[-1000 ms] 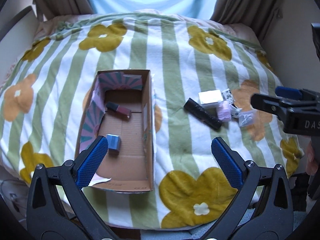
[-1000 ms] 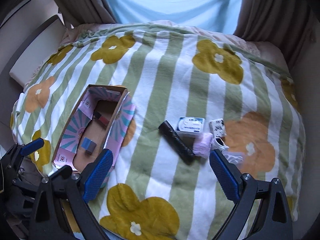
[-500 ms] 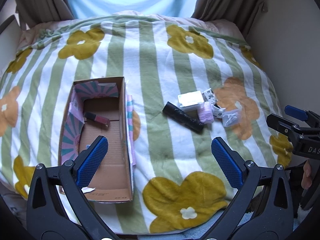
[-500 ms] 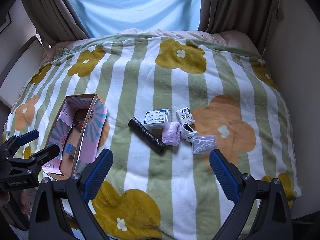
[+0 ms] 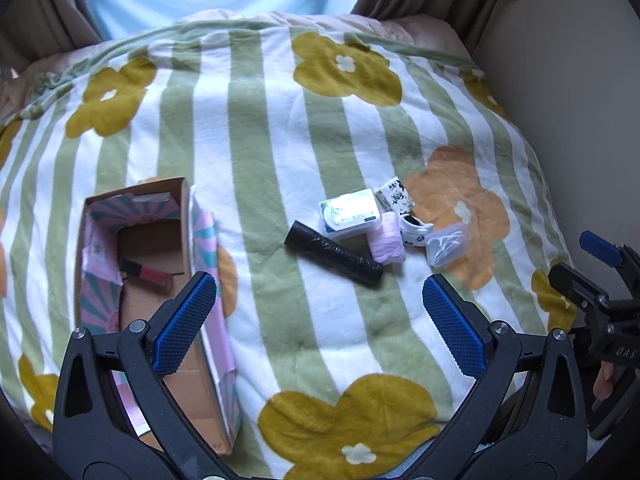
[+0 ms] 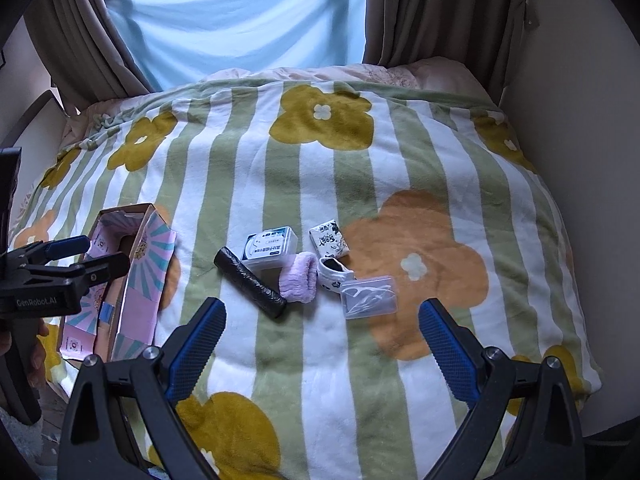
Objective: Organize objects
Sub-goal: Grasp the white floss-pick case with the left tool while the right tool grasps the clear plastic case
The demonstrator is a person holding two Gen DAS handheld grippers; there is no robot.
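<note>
An open cardboard box (image 5: 186, 216) with pink and teal lining lies at the left of the bed; a dark red tube (image 5: 146, 273) lies inside. The box also shows in the right wrist view (image 6: 138, 280). A cluster lies mid-bed: a black roll (image 6: 250, 283), a white plastic case (image 6: 271, 247), a pink cloth roll (image 6: 299, 283), a patterned tissue pack (image 6: 330, 239), a small sock (image 6: 334, 274) and a clear floss-pick case (image 6: 370, 297). My left gripper (image 5: 320, 320) is open and empty, near the box's right wall. My right gripper (image 6: 320, 340) is open and empty, below the cluster.
The bed carries a green-striped flower blanket (image 6: 360, 160). Curtains and a blue sheet (image 6: 240, 20) stand behind it. A wall (image 6: 580, 120) runs along the right side. The other gripper shows at each view's edge, at the right in the left wrist view (image 5: 600, 304).
Both grippers have pulled back and up from the bed, so more of the blanket shows. The left view has swung right, away from the box. Both stay open.
</note>
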